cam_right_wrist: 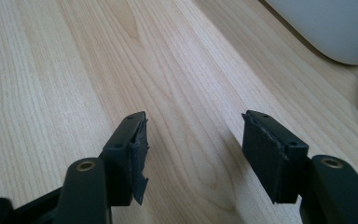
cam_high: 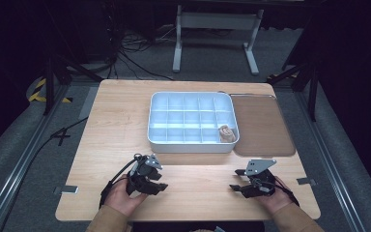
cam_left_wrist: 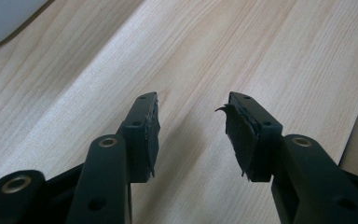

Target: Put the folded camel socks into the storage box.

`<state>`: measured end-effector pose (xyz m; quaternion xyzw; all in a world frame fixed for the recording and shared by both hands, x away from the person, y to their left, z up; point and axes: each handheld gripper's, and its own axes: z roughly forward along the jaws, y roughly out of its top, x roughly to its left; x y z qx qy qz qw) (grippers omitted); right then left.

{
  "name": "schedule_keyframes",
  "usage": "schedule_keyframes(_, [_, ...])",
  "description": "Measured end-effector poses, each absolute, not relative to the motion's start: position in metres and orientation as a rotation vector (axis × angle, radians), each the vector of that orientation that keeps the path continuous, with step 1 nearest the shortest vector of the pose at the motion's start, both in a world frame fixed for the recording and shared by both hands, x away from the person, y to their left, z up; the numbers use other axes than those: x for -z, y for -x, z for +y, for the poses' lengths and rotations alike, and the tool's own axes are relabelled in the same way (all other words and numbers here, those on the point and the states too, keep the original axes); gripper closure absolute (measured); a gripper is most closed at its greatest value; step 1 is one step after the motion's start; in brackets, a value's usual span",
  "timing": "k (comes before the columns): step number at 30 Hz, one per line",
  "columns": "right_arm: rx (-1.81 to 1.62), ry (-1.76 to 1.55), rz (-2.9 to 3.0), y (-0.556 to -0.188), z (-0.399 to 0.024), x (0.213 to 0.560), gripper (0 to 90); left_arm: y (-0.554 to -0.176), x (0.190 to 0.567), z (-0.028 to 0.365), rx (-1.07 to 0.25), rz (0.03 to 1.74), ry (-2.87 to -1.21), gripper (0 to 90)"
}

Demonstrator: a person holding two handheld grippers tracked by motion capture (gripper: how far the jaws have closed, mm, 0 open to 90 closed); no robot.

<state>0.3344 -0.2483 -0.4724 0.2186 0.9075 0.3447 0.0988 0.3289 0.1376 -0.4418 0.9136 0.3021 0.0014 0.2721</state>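
Observation:
A white compartment tray (cam_high: 192,143) sits at the middle of the wooden table (cam_high: 116,125), with a small tan object (cam_high: 226,134) in its front right compartment. Its clear lid (cam_high: 261,124) lies flat to the right. My left gripper (cam_high: 160,181) rests near the front edge, left of centre, pointing right; its jaws stand open over bare wood (cam_left_wrist: 193,133). My right gripper (cam_high: 237,180) rests at the front right, pointing left, jaws open and holding nothing (cam_right_wrist: 193,149). The tray's white corner (cam_right_wrist: 326,28) shows at the top right of the right gripper view.
A white metal frame (cam_high: 216,36) stands on the floor beyond the table, with cables (cam_high: 135,53) trailing left of it. Dark tripod legs (cam_high: 53,77) flank the table. Bare wood lies between the two grippers and in front of the tray.

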Motion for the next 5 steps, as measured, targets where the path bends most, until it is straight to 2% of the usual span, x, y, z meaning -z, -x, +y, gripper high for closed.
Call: schedule_keyframes(5, [-1.021, -0.654, 2.677, -0.3358, -0.2493, 0.4722, 40.5, -0.3288, 0.4431, 0.1399, -0.013, 0.817, -2.459, 53.9])
